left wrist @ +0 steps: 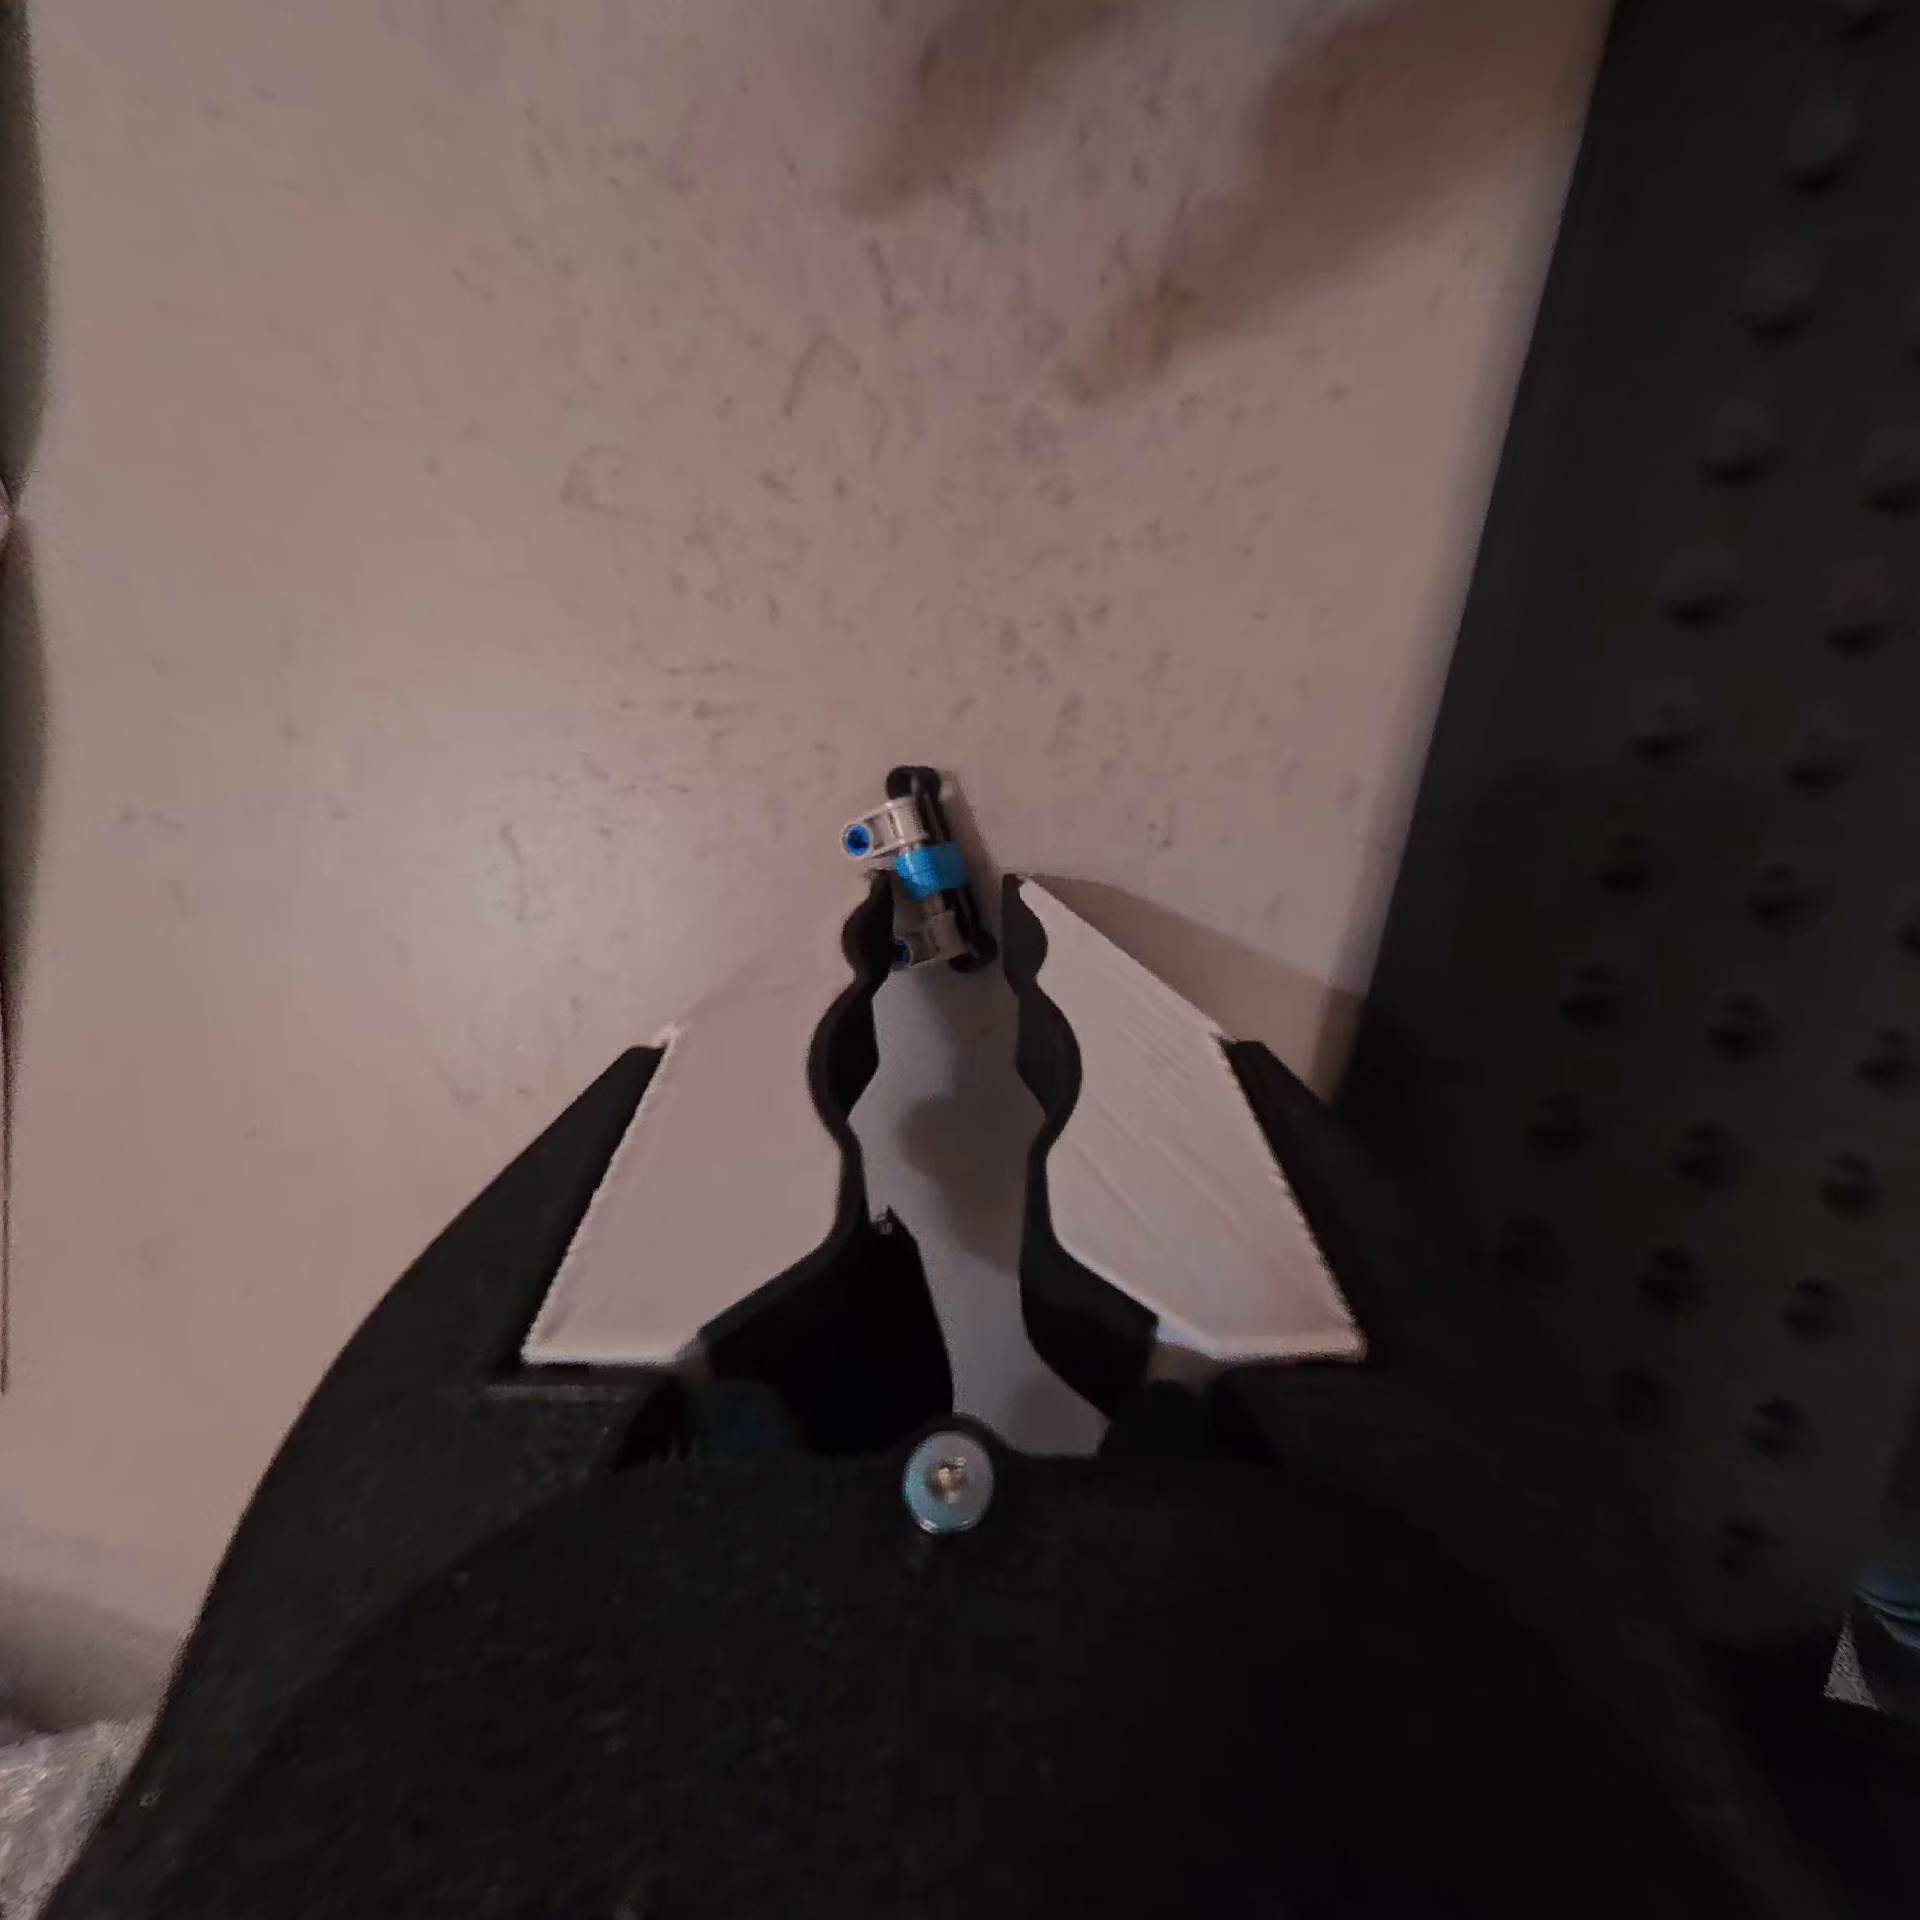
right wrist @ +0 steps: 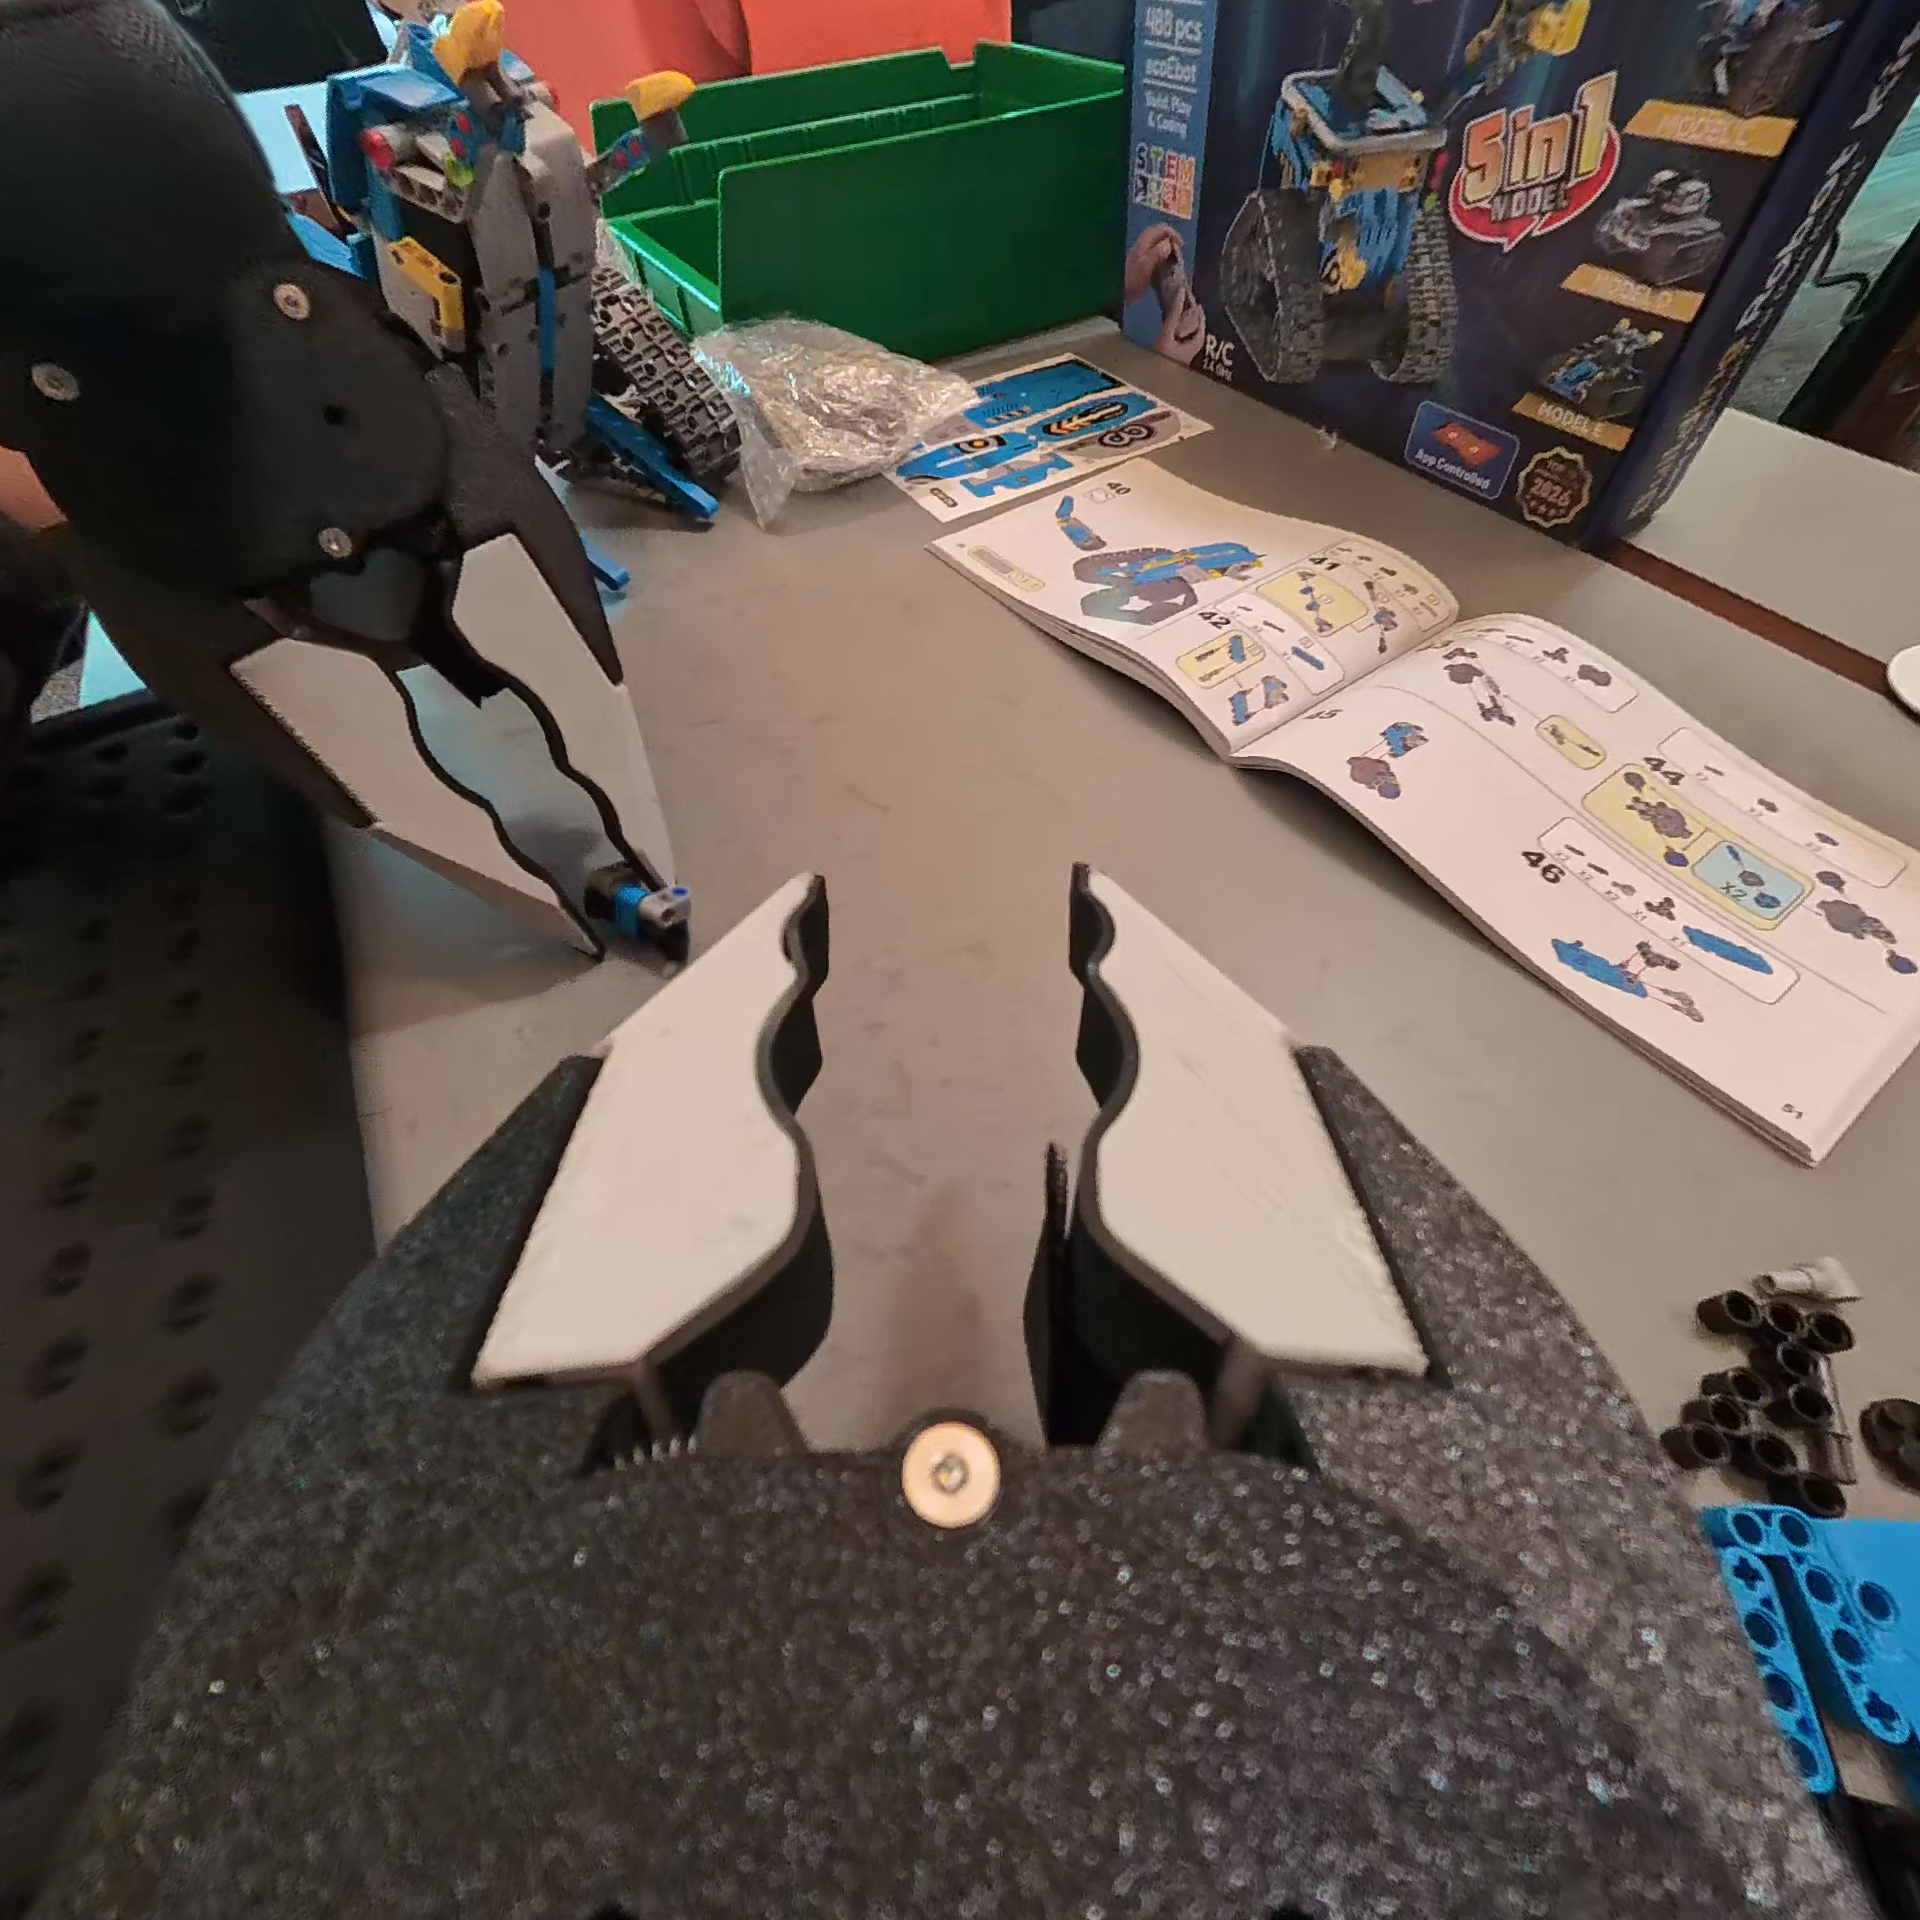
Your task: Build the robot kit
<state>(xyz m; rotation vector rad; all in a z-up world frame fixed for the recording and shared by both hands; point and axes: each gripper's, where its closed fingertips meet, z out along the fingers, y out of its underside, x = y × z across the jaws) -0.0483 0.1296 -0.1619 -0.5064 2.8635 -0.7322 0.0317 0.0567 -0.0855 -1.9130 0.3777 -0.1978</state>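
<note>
My left gripper (left wrist: 935,914) is shut on a small brick assembly (left wrist: 920,868) made of grey connectors, a blue piece and a black axle. It points straight down at the pale table (left wrist: 520,520). In the right wrist view the left gripper (right wrist: 634,920) stands at the left, tips on the table, with the small assembly (right wrist: 639,906) between them. My right gripper (right wrist: 948,914) is open and empty, just right of the left one, hovering over the grey table (right wrist: 935,707).
An open instruction booklet (right wrist: 1455,810) lies to the right, a sticker sheet (right wrist: 1039,431) and a plastic bag (right wrist: 831,395) behind it. A tracked brick robot (right wrist: 520,260), green bins (right wrist: 894,208) and the kit's box (right wrist: 1455,239) stand at the back. Black pins (right wrist: 1766,1382) and blue beams (right wrist: 1818,1631) lie at lower right. To reach the tracked brick robot (right wrist: 520,260) in a straight line is about 25 cm for my left fingers, about 30 cm for my right.
</note>
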